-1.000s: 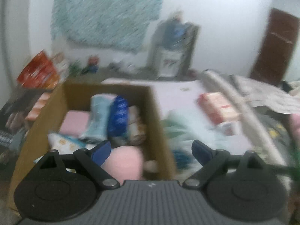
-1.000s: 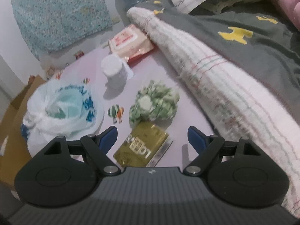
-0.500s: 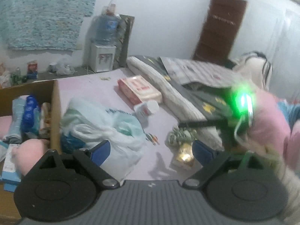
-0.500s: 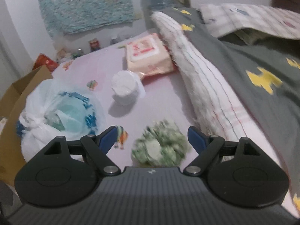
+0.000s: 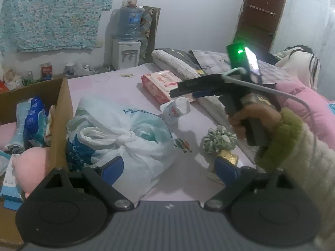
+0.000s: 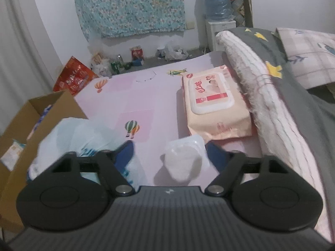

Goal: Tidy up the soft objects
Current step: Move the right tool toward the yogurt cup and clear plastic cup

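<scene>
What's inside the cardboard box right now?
The cardboard box holds a pink plush, a blue printed pack, a pale blue folded cloth and a pink item. Whatever lies beneath them or behind the near wall is hidden.

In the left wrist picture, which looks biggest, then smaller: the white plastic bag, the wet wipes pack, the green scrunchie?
1. white plastic bag
2. wet wipes pack, farther off, so its rank is unsure
3. green scrunchie

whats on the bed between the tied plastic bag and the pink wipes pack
In the left wrist view, a small white clear-wrapped pack lies between the plastic bag and the wipes pack. Otherwise bare pink sheet.
</scene>
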Tool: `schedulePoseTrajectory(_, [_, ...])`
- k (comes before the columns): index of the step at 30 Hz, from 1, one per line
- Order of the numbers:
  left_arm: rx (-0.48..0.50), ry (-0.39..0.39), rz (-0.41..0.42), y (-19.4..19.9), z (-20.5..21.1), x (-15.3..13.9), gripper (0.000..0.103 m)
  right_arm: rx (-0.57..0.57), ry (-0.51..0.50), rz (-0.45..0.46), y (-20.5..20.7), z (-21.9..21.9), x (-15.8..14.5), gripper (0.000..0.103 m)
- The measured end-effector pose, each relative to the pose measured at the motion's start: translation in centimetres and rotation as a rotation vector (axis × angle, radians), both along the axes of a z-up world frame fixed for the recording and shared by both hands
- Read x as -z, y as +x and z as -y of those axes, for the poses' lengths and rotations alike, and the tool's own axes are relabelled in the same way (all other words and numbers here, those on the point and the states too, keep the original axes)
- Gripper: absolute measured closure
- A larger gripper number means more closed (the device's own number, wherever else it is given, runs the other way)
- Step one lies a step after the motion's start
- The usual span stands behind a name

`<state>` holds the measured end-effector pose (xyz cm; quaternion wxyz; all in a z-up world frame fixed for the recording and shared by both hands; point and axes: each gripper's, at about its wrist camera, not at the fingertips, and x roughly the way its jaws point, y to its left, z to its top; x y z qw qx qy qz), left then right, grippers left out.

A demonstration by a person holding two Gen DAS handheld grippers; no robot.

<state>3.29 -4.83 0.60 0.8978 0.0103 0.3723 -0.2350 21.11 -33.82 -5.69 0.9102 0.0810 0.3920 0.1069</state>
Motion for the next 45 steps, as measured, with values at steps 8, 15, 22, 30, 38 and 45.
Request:
schedulePoseTrajectory(8, [0.013,-0.027,-0.021,1.3,-0.1,0.6,0.009,0.03,-0.021,-0.04,-2.1,1.8,1.5,0.086])
schedulePoseTrajectory(15, [0.037,-0.041,-0.045,1.9,0.4,1.5,0.009,0.054,0.005,-0.098,-4.7,3.8,2.6,0.083])
schedulePoseTrajectory(22, [0.022,-0.03,-0.061,2.1,0.5,2.0,0.009,0.005,-0.008,0.02,-0.3,1.3,-0.7,0.083])
schedulePoseTrajectory(30, [0.0,-0.033,-0.056,2.2,-0.4,1.7,0.009,-0.065,0.023,-0.052,1.3,-0.1,1.5,0.081])
schedulePoseTrajectory(38, [0.02,-0.046,-0.067,2.6,-0.4,2.3,0.009,-0.114,-0.002,-0.099,-3.6,0.7,1.2,0.079])
schedulePoseTrajectory(45, [0.013,-0.056,-0.074,2.5,-0.6,2.3,0.009,-0.05,0.048,-0.158,0.0,1.9,1.0,0.021])
